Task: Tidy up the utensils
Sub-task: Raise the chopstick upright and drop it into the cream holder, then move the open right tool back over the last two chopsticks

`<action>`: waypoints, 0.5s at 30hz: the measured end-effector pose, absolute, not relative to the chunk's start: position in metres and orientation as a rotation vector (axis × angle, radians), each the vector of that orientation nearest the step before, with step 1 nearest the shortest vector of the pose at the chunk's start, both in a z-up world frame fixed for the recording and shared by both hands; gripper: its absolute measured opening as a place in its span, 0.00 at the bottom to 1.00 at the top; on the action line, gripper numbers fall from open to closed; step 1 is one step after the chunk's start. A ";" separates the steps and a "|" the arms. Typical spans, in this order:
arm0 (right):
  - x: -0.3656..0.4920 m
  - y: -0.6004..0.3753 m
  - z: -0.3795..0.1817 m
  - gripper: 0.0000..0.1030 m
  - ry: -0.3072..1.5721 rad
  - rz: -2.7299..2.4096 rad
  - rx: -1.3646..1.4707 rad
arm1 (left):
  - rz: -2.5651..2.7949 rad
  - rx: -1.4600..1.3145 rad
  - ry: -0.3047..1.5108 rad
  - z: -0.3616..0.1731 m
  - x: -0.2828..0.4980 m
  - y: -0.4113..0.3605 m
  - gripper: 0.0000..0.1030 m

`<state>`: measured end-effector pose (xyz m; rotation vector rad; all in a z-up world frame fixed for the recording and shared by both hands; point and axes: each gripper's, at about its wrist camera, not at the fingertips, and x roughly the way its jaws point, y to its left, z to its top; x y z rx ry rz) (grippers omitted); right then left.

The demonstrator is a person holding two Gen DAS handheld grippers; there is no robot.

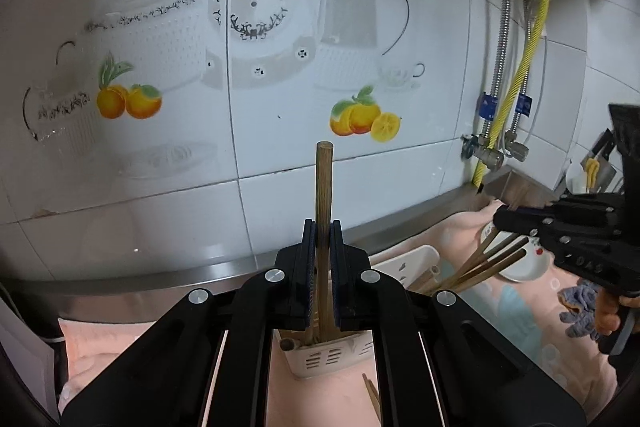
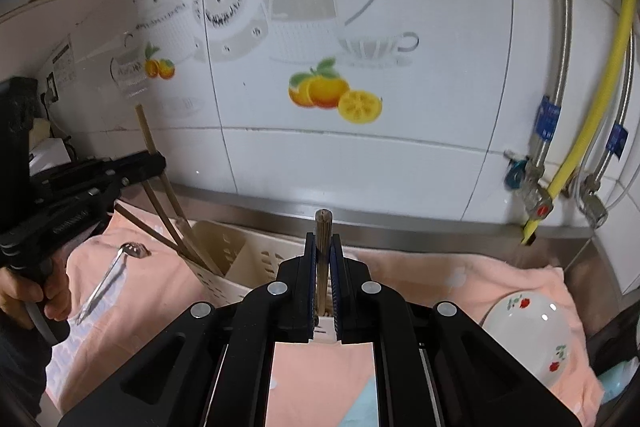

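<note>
Over the pink cloth-covered counter [image 2: 420, 267], both black two-finger grippers tilt downward toward the cream slotted plastic utensil holder [image 2: 236, 259]. Left gripper [image 1: 323, 227] clamps one brown wooden chopstick [image 1: 324, 179], upright. Right gripper [image 2: 322, 239] clamps another chopstick [image 2: 323, 227]. Three or so chopsticks [image 1: 480, 267] stand in the holder. One metal spoon [image 2: 116, 267], one white floral bowl [image 2: 528, 331] on the cloth.

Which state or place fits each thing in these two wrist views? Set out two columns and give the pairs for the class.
Things:
1 left gripper
2 white holder
3 spoon
4 bowl

States or places:
A lies on the pink cloth, in the left of the right wrist view
B clamps an upright chopstick
C has slotted walls, holds chopsticks
D white with red flowers

Pairs: 1-B, 2-C, 3-A, 4-D
</note>
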<state>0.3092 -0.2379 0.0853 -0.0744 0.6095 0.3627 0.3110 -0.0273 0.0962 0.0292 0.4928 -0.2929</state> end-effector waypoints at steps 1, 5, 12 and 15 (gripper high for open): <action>0.310 -0.239 0.083 0.07 0.614 0.361 -0.068 | -0.294 0.030 0.497 0.097 0.311 -0.028 0.06; 0.309 -0.241 0.080 0.16 0.614 0.357 -0.054 | -0.295 0.034 0.494 0.099 0.308 -0.031 0.08; 0.276 -0.251 0.097 0.39 0.538 0.340 -0.054 | -0.270 0.033 0.451 0.112 0.287 -0.026 0.43; 0.252 -0.252 0.099 0.47 0.508 0.335 -0.059 | -0.268 0.026 0.429 0.115 0.268 -0.019 0.45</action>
